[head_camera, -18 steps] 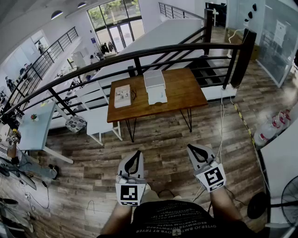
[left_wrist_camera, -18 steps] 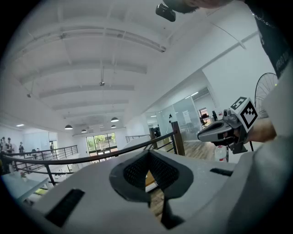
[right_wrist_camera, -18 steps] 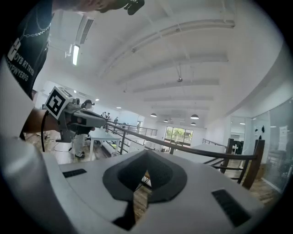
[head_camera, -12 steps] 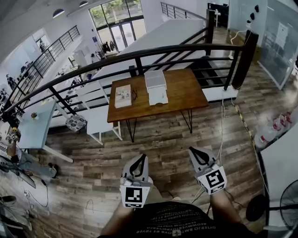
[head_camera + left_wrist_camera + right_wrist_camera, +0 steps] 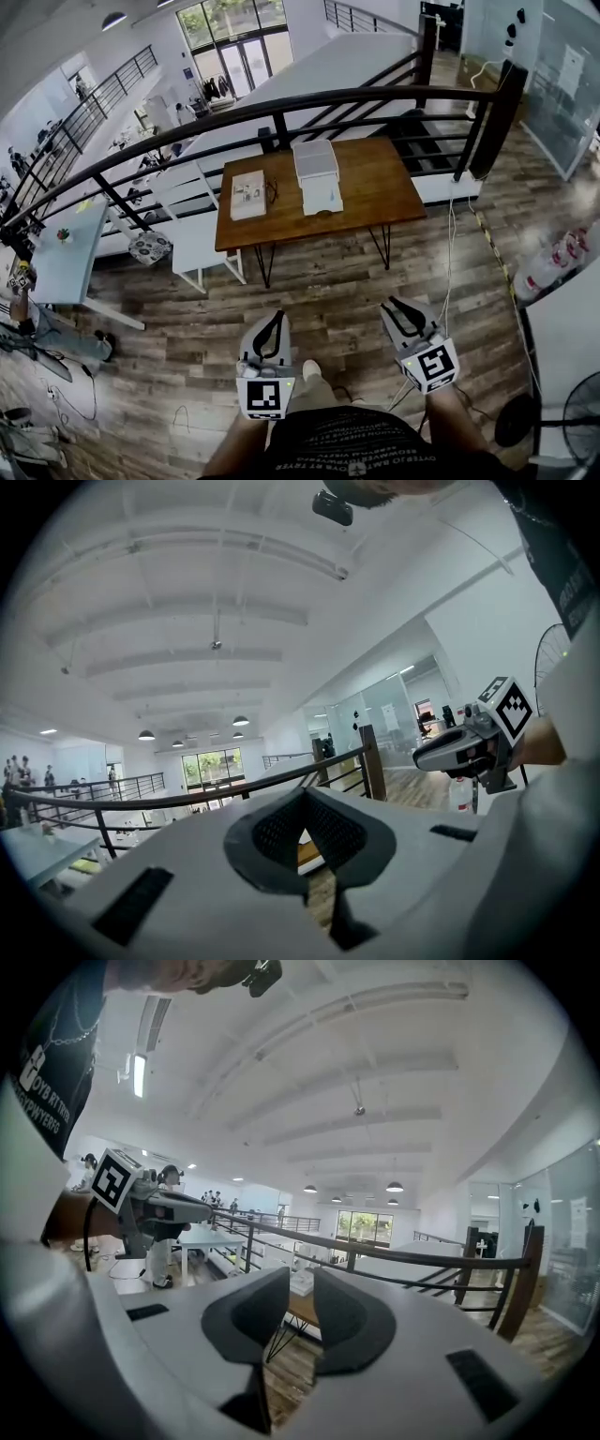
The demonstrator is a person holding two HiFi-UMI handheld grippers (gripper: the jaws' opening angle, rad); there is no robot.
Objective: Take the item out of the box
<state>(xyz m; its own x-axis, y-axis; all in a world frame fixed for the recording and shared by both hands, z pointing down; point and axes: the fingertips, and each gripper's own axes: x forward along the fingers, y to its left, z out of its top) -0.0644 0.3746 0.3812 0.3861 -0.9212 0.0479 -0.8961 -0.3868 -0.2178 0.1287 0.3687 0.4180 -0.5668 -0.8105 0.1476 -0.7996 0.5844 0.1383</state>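
standing back from the table (image 5: 375,183), the person holds both tongs low at the bottom of the head view, forearms close to the body and jaws pointing forward over the wooden floor (image 5: 328,281). the left gripper (image 5: 271,321) sits at lower centre-left, its marker cube facing up. in its own view the pad tips meet, leaving only a thin wedge of light below them, and nothing is caught there. the right gripper (image 5: 401,309) sits at lower centre-right, angled slightly outward. its own view shows the two pads standing a little apart with a clear gap, and only the far table and floor show through it, so it holds nothing. each tool appears at the edge of the other's view, level with it and well apart.

the white box (image 5: 317,173) stands on the table in the upper middle of the head view, well away from both tongs, its lid raised toward the black railing (image 5: 375,94). whatever lies inside is too small to make out. a flat pale package (image 5: 247,194) lies on the tabletop just left of the box, not touching it. a white chair (image 5: 192,239) stands at the table's left end.
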